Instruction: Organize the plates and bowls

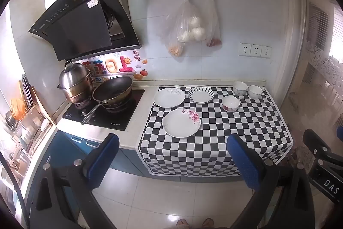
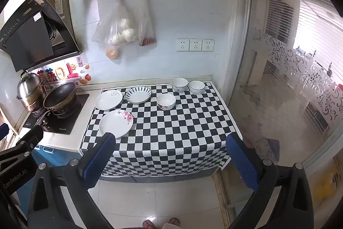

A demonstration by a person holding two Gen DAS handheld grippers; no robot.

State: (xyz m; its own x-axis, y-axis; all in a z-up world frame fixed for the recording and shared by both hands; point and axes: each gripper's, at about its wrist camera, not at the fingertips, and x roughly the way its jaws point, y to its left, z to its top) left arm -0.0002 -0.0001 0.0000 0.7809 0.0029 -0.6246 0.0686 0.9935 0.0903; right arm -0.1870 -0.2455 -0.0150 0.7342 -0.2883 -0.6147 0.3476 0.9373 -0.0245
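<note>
Plates (image 1: 181,123) and bowls (image 1: 230,103) lie untouched; both tools gape empty; only the right view shows window lattice (image 2: 300,70).

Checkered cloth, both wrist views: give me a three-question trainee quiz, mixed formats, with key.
1. Multiple choice: how many plates and how many bowls lie on the checkered cloth? A) two plates, four bowls B) three plates, three bowls C) four plates, two bowls
2. True or false: the floral plate is stacked on the striped plate.
3. Fill in: the left gripper and right gripper both hold ____.

Key
1. B. The third plate is the plain plate; the bowls are the floral bowl and two white bowls at the back.
2. False. They lie apart, each flat on the cloth.
3. Nothing; jaws open, short of the counter.
</note>
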